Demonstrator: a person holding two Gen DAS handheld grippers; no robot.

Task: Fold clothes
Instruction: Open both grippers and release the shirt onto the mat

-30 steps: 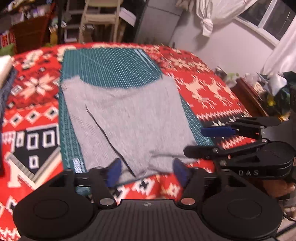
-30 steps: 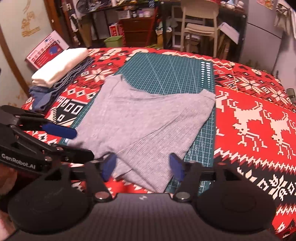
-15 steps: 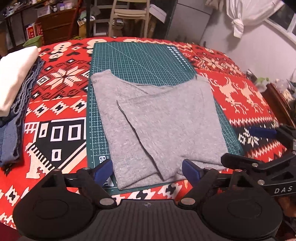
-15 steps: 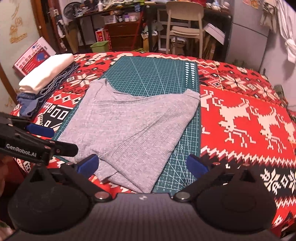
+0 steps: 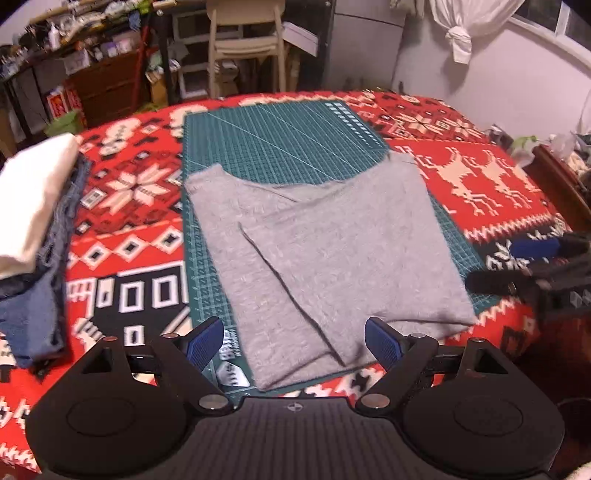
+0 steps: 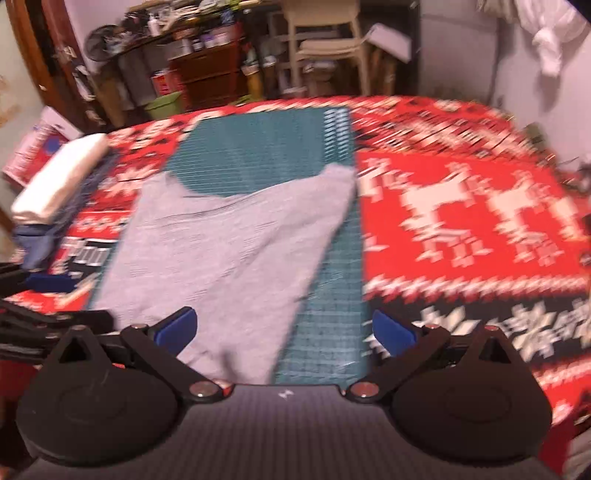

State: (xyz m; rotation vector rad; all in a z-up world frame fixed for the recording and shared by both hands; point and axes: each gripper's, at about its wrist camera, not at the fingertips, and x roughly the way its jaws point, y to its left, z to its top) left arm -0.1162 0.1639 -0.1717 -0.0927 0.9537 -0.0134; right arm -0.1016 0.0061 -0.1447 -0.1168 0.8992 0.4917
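We held the left tongs [image 5: 294, 341] released, blue pads spread wide and gripping nothing, just above the near edge of the grey garment [image 5: 325, 258]. The right tongs [image 6: 284, 328] stood released too, pads far apart and empty, over the garment's near right corner; that view was blurred. From the left camera we caught the right tongs out at three o'clock, apart from the cloth.

The grey garment lay flat on the green cutting mat [image 5: 280, 136], partly folded, with one layer lapped over another along a slanted edge running from the middle toward six o'clock. Its near hem hung slightly over the mat's front edge onto the red patterned blanket [image 5: 129, 192]. The garment's far edge dipped in a curve, with a corner raised at eleven o'clock and another at one o'clock.

At nine o'clock we saw a stack of folded clothes [image 5: 29, 206], white on top and blue denim beneath, resting on the blanket well apart from the mat. Past the mat at twelve o'clock stood a pale chair [image 5: 243, 33], with cluttered shelves at eleven o'clock. At one o'clock a knotted white curtain [image 5: 461, 29] hung by the wall.
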